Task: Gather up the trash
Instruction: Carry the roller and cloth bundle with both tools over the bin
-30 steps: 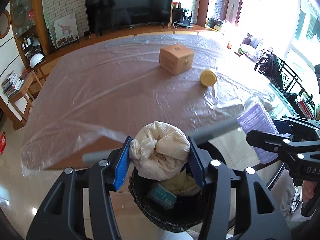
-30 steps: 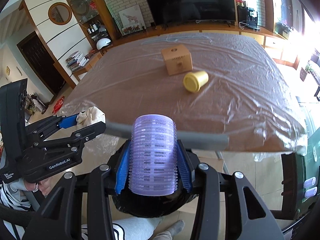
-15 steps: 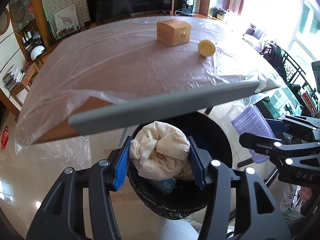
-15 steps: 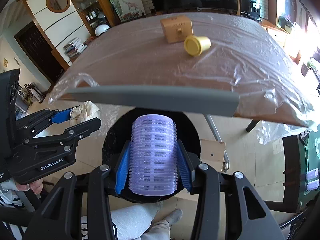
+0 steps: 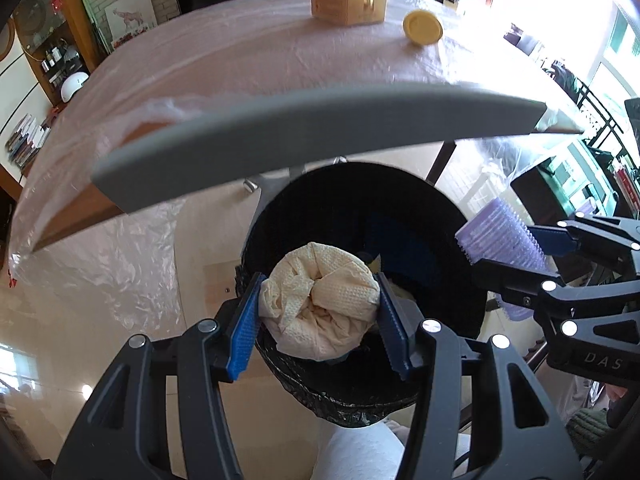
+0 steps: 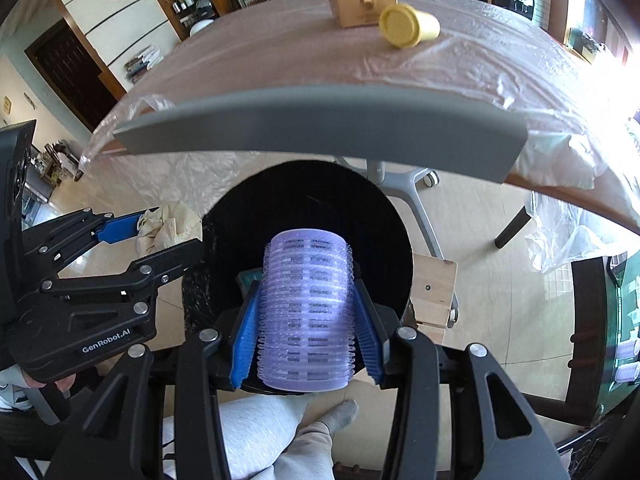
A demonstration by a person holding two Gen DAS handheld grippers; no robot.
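My left gripper (image 5: 318, 320) is shut on a crumpled cream paper towel (image 5: 320, 300) and holds it over the near rim of a black lined trash bin (image 5: 360, 216). My right gripper (image 6: 306, 320) is shut on a purple hair roller (image 6: 306, 312) and holds it above the same bin (image 6: 308, 192). The roller (image 5: 500, 236) and right gripper also show at the right of the left wrist view. The left gripper with the towel (image 6: 160, 228) shows at the left of the right wrist view. Some trash lies inside the bin.
A plastic-covered table (image 5: 240, 64) with a grey edge strip (image 5: 320, 136) overhangs the bin. A cardboard box (image 5: 348, 2) and a yellow cup on its side (image 5: 422, 28) lie on it. A chair base (image 6: 400, 184) and my legs (image 6: 280, 432) are near the bin.
Both grippers have come down below the table edge toward the bin. The bin's opening now fills more of both views. Both grips are unchanged.
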